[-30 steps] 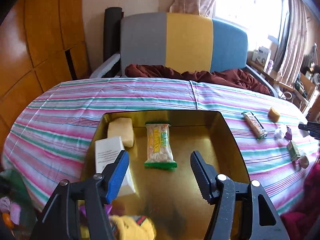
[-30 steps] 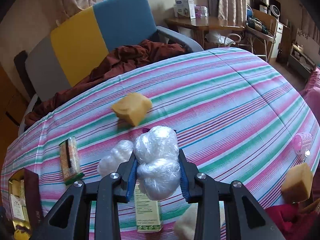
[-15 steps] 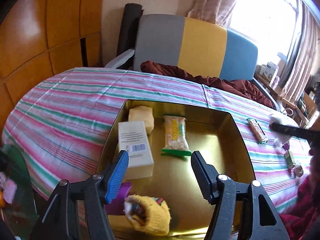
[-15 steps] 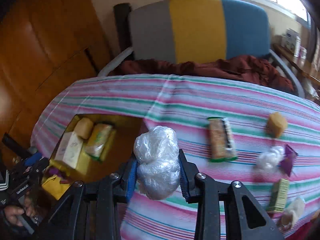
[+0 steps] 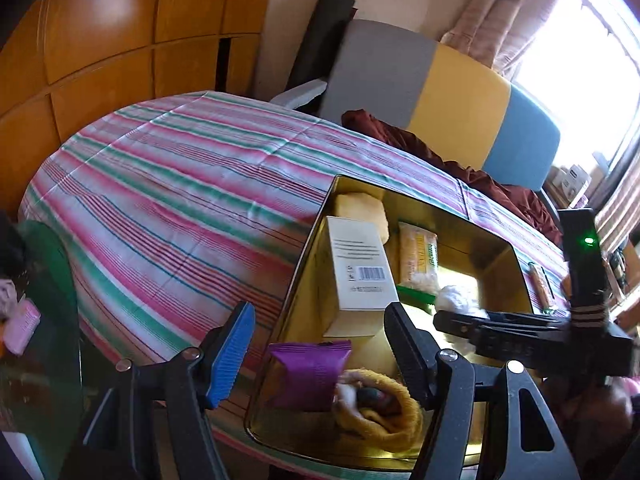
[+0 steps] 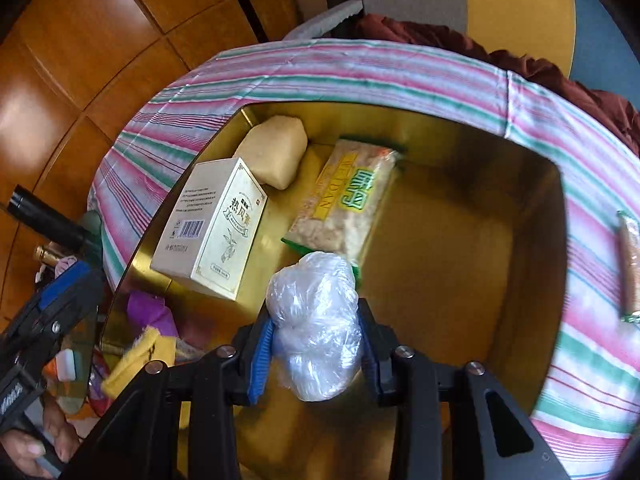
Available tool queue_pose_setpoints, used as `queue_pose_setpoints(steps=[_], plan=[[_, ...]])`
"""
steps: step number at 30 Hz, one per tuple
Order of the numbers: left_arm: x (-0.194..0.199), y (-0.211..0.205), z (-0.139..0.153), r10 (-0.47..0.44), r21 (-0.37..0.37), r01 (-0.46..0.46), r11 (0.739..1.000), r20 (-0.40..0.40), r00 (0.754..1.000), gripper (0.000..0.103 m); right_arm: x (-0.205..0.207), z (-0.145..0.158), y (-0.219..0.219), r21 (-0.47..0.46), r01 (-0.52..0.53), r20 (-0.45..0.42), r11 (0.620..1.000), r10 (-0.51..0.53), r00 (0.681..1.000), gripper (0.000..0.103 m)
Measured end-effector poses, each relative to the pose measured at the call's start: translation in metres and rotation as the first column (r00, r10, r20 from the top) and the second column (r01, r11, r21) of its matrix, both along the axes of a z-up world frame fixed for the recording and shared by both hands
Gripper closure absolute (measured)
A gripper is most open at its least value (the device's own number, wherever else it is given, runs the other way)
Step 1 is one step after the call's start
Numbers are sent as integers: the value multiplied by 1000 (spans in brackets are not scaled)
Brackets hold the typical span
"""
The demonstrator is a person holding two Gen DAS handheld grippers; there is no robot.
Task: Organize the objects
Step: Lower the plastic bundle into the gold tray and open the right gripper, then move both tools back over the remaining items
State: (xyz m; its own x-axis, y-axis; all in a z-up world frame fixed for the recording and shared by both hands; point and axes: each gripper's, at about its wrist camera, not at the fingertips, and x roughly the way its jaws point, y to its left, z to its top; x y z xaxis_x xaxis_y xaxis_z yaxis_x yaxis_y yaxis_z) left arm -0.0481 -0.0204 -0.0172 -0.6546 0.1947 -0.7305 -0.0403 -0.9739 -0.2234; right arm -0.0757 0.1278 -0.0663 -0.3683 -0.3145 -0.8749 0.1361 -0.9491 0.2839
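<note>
A gold tray [image 6: 460,240] [image 5: 492,264] sits on the striped tablecloth [image 5: 180,184]. It holds a white box [image 6: 212,232] [image 5: 360,264], a yellow snack pack [image 6: 348,204] [image 5: 418,260], a beige block [image 6: 276,152], a purple packet [image 5: 308,372] and a yellow knitted piece [image 5: 384,408]. My right gripper [image 6: 316,316] hangs over the tray's middle, its jaws opening, pads still on a clear plastic bundle [image 6: 316,320] [image 5: 456,296]. My left gripper [image 5: 318,312] stands at the tray's near left corner, jaws opening, nothing between them.
A wrapped snack bar [image 6: 630,264] [image 5: 540,284] lies on the cloth right of the tray. Behind the table stand a chair [image 5: 440,92] with a grey, yellow and blue back, and maroon fabric [image 5: 400,136]. Wood panelling fills the left. A person's hand [image 6: 36,440] grips the left tool.
My right gripper swung left from the loose items on the cloth to above the tray, carrying the plastic bundle. The left gripper rolled and slid toward the tray's left corner.
</note>
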Motion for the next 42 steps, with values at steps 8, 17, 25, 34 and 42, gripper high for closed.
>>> queue_pose_setpoints(steps=[8,17,25,34,42], plan=[[1,1,-2,-5,-17,4,1000,-14,1000,29,-7,-6,-15,-101,2,18,995,0,1000,38],[5,10,2,-27,-24,26,999,-23,999,27,18,25,6,-37,33,-87,999,-36,996,34],[16,28,12,-73,-43,71,997,-61,995,19,46,46,27,38,53,-177,998,-46,983,21],[24,58,21,-147,-86,140,986,-77,986,19,70,62,86,66,155,-226,986,-136,964,20],[27,94,25,-237,-123,228,966,-71,969,18,84,77,172,60,324,-250,944,-300,921,20]])
